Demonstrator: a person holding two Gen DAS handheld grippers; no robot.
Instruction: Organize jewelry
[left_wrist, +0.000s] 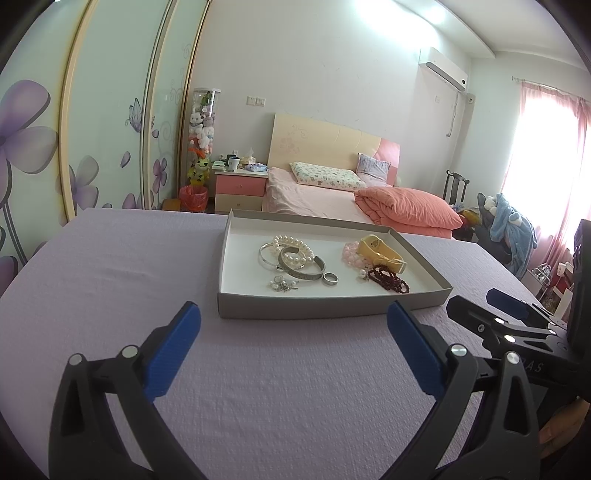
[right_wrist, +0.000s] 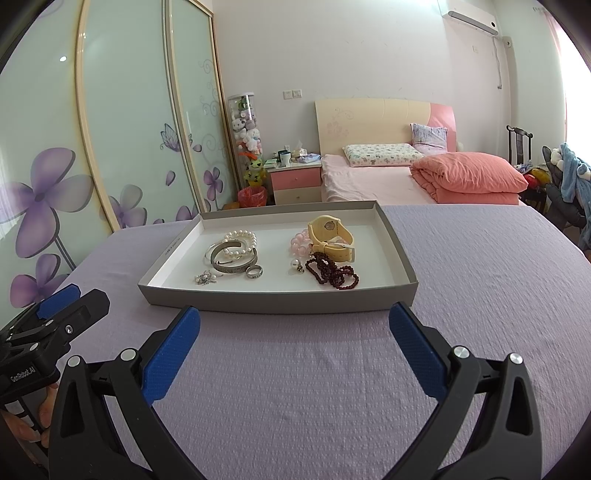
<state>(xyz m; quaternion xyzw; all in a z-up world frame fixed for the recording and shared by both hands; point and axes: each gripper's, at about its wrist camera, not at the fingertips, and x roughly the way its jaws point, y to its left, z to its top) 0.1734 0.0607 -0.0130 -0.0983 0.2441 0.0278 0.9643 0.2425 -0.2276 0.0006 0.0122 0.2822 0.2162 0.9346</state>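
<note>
Left wrist view shows the left gripper (left_wrist: 293, 321) with its blue fingers (left_wrist: 173, 354) wide apart and holding nothing, above the lilac cloth of the desk (left_wrist: 110, 280), a little short of the grey tray (left_wrist: 332, 306). In the right wrist view the right gripper (right_wrist: 294, 325) is the same: fingers far apart, empty, just before the near wall of the tray (right_wrist: 273, 304).

All the jewelry lies inside the tray. On the left side are the pearl bracelet (right_wrist: 242, 242), the silver bangles (right_wrist: 231, 260), a silver ring (right_wrist: 255, 272) and a small silver charm piece (right_wrist: 205, 278), partly overlapping. On the right side are the yellow watch (right_wrist: 332, 236), resting on the pink bead bracelet (right_wrist: 298, 245), a pearl earring (right_wrist: 295, 264) and the dark red bead bracelet (right_wrist: 332, 273).

Probably no piece is taken in hand at this moment. A next move would call for reaching over the near wall and closing on one small, free piece, such as the ring, without dragging its neighbours.
</note>
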